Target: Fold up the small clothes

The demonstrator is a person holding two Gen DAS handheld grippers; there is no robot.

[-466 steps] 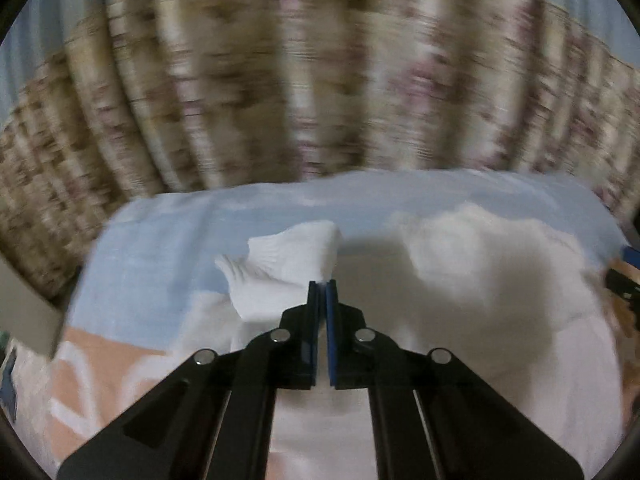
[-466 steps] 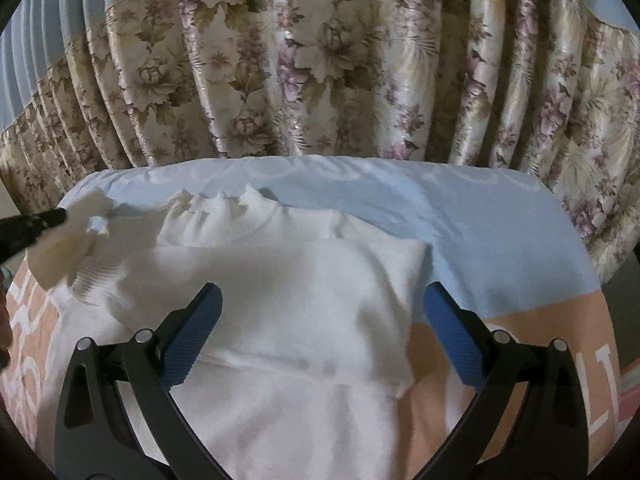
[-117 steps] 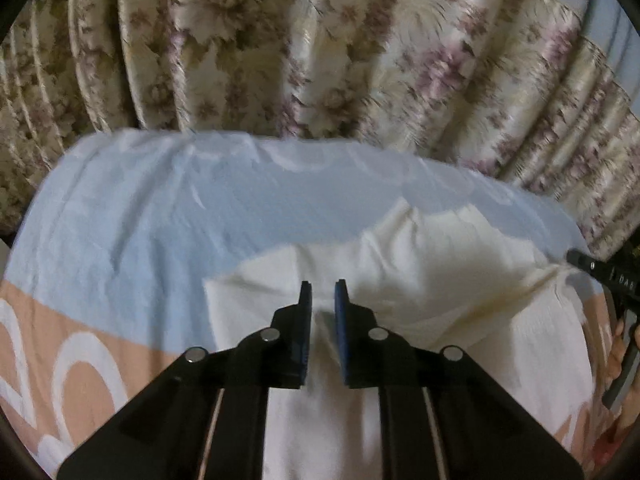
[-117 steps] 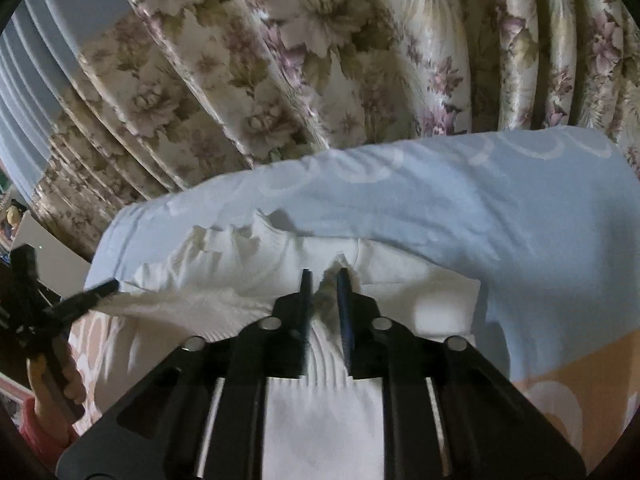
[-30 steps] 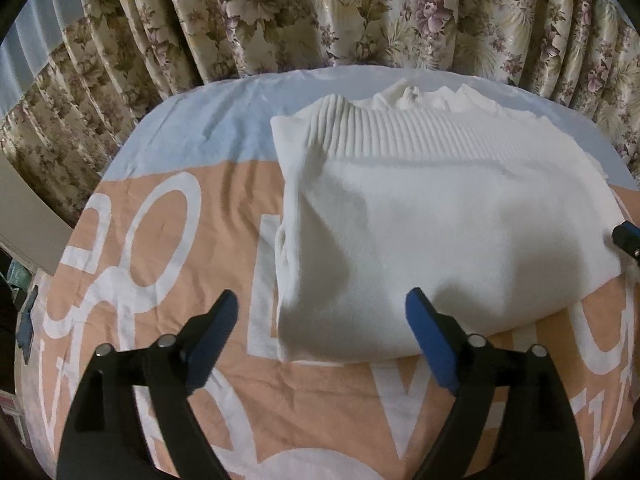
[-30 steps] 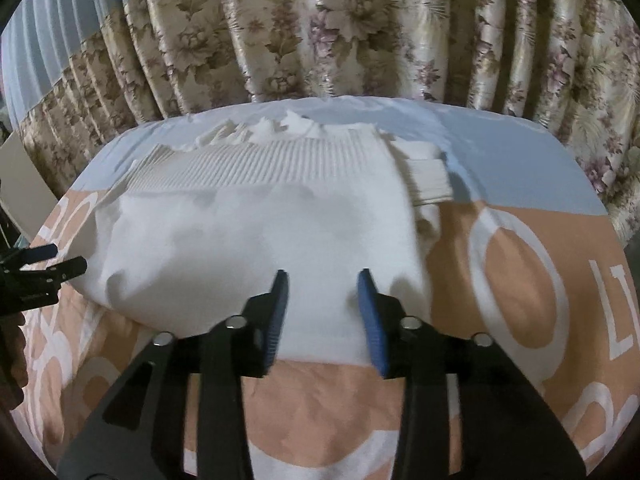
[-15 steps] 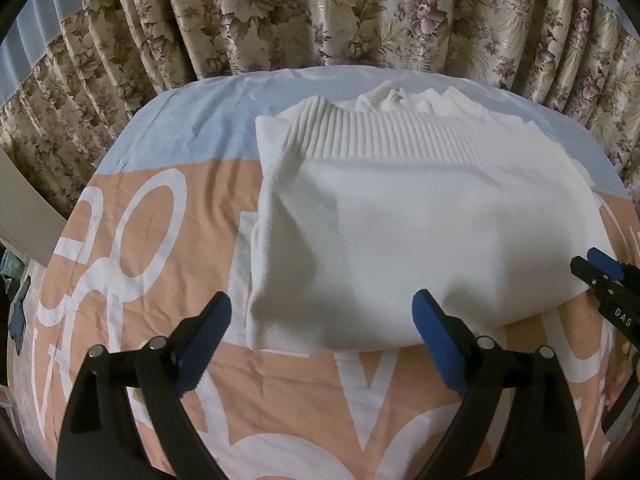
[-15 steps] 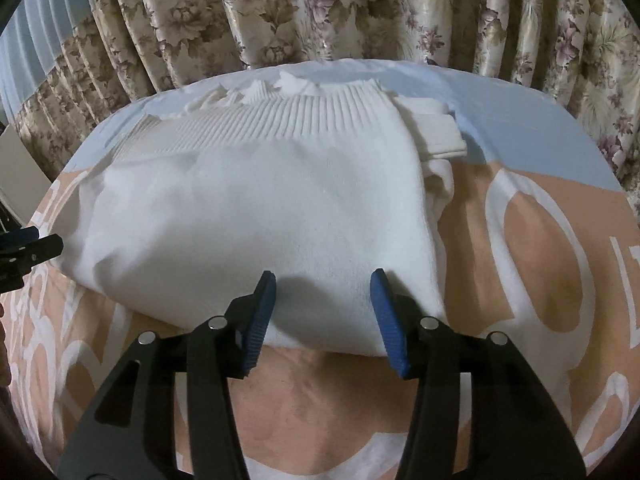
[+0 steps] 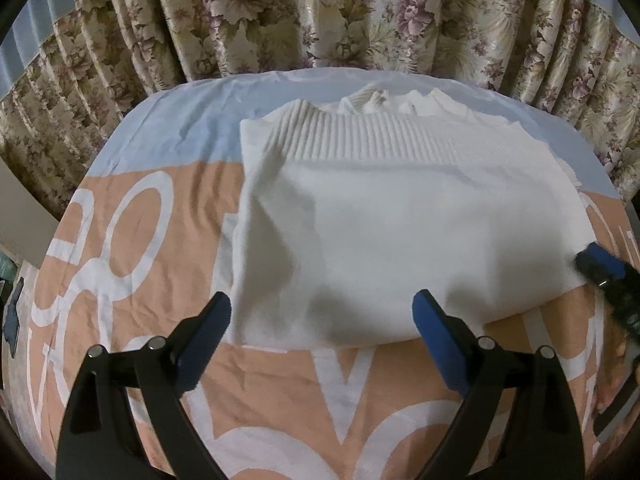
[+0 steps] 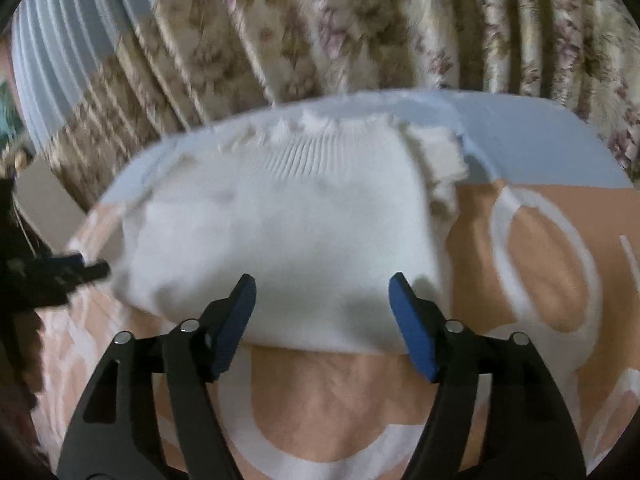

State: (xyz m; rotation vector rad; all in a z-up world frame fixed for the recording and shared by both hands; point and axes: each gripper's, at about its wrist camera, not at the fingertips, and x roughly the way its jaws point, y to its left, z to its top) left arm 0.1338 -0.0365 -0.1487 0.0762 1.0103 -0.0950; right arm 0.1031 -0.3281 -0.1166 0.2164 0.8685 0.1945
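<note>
On the bed (image 9: 132, 240), with its peach and white cover, the left gripper (image 9: 322, 322) hangs over the near edge. Its blue pads are spread wide and hold nothing. The white sweater (image 9: 400, 220) lies folded just past it, in the middle of the bed and reaching toward the far edge by the flowered curtain (image 9: 320, 16). Its ribbed band lies across the top at the far side.

At the right end of the sweater is the right gripper (image 10: 322, 310). Its jaws have just been opening. They are spread now, the pads do not press on the cloth, and the near fold of the sweater shows between them.

I think the fold has just been laid down and let go. The sweater looks almost done. The next move may be to pat it flat or tidy the loose cuff (image 10: 440, 156), and that needs a soft touch so the fold does not slip open.

The left view is sharp and shows the left side of the sweater and the ribbed band well. The right view is blurry, but only it shows the cuff sticking out at the far right corner of the sweater.
</note>
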